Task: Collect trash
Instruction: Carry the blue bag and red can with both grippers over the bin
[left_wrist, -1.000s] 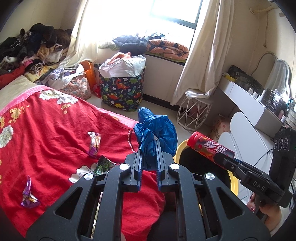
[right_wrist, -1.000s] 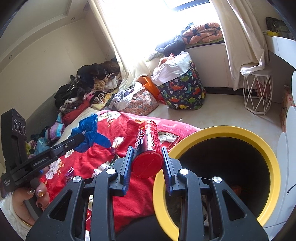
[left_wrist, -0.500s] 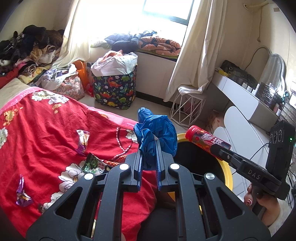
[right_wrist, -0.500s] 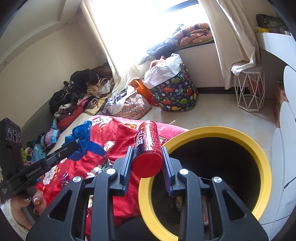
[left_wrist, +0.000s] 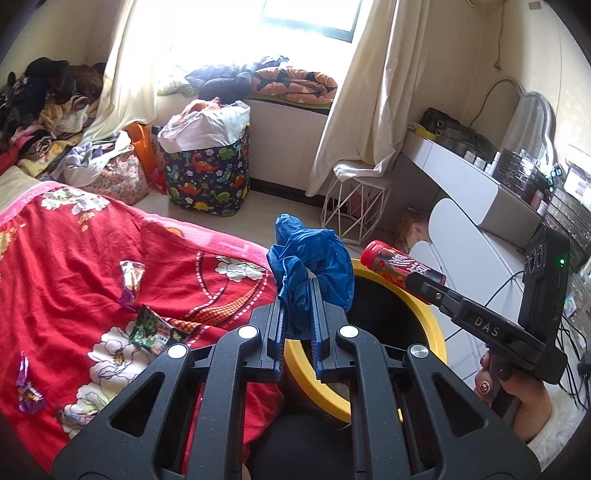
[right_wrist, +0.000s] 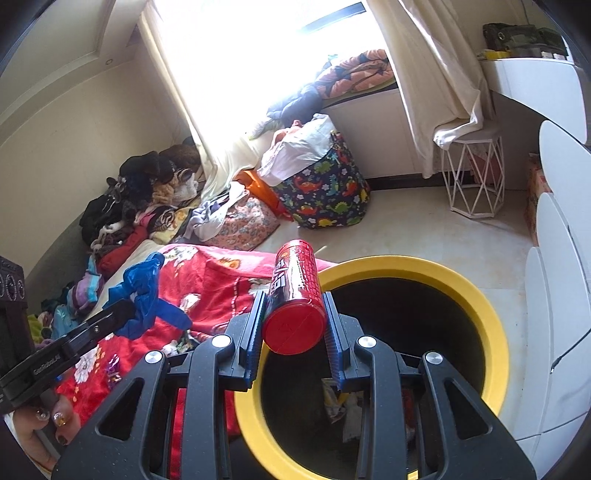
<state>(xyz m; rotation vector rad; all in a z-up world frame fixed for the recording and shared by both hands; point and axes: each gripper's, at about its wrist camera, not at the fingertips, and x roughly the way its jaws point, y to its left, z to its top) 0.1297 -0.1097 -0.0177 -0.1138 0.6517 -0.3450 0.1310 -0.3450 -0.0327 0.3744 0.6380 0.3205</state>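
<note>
My left gripper is shut on a crumpled blue plastic bag, held over the near left rim of the yellow-rimmed black bin. My right gripper is shut on a red cylindrical snack can, which lies level over the left part of the bin. In the left wrist view the can sticks out of the right gripper above the bin. The blue bag shows at the left of the right wrist view. Trash lies inside the bin. Several candy wrappers lie on the red bedspread.
A dinosaur-print laundry basket and piles of clothes stand by the window. A white wire stool and a white dresser are at the right. A hand holds the right gripper's handle.
Both grippers have moved across toward the bin with their loads. More of the bin's opening now lies under the can, and its inside trash has come into view.
</note>
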